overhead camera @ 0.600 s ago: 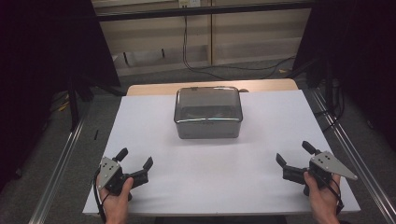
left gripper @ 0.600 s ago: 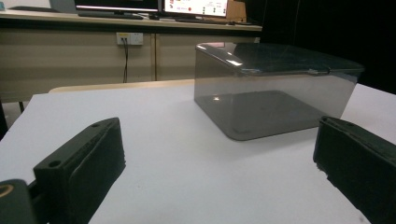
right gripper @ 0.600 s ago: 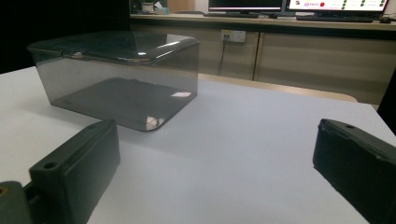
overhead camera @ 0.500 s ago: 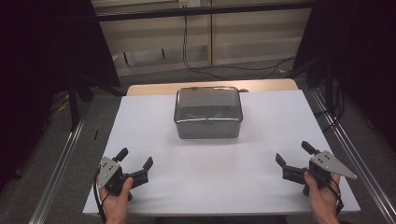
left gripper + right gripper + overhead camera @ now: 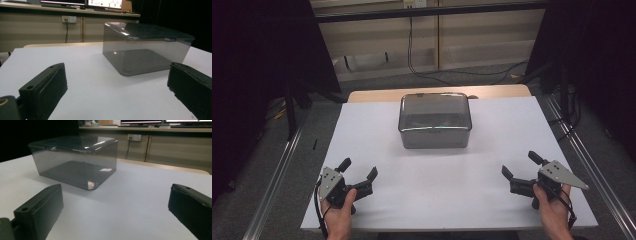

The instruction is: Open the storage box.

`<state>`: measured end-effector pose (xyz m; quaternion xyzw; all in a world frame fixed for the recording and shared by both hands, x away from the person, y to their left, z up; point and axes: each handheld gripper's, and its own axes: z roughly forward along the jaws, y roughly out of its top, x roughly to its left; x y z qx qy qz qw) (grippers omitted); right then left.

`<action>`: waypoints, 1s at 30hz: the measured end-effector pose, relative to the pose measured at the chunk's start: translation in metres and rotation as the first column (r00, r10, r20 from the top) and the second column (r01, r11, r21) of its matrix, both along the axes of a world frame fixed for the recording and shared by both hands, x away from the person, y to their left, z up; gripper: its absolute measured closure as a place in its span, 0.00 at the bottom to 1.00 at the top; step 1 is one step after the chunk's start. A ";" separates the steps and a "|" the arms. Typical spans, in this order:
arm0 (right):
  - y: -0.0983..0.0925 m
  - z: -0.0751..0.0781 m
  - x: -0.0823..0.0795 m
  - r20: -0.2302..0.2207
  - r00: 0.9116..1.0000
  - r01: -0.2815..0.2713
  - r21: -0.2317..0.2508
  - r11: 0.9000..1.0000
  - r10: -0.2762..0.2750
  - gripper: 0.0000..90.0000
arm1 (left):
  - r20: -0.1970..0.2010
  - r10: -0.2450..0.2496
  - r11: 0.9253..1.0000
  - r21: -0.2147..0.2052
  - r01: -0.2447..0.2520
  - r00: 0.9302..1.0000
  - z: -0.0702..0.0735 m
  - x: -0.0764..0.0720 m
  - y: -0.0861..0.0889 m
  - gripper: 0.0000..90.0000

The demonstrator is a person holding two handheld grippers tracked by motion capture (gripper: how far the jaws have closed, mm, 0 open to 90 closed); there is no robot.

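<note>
The smoky, half-transparent box, closed by a lid and seemingly empty, is placed at about 12 o'clock on the white table, well apart from both tools. The left gripper at 7 o'clock and the right gripper at 5 o'clock are held with jaws spread wide and nothing between them. The box should probably be approached from its two opposite sides together, with the jaws kept level and low, so that the smooth walls are not pushed away.
</note>
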<state>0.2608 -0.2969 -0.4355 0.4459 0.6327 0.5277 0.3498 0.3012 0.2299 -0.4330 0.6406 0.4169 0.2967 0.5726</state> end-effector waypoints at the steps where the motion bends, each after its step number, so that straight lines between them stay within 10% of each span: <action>1: 0.001 0.000 0.000 -0.003 1.000 -0.004 -0.002 1.000 0.004 0.00 | -0.002 -0.003 1.000 -0.001 0.003 1.000 0.000 0.000 0.000 0.03; 30: 0.053 0.010 0.027 0.019 0.994 -0.108 -0.007 0.994 0.108 0.00 | 0.012 -0.005 1.000 -0.024 0.006 1.000 0.002 -0.007 0.004 0.03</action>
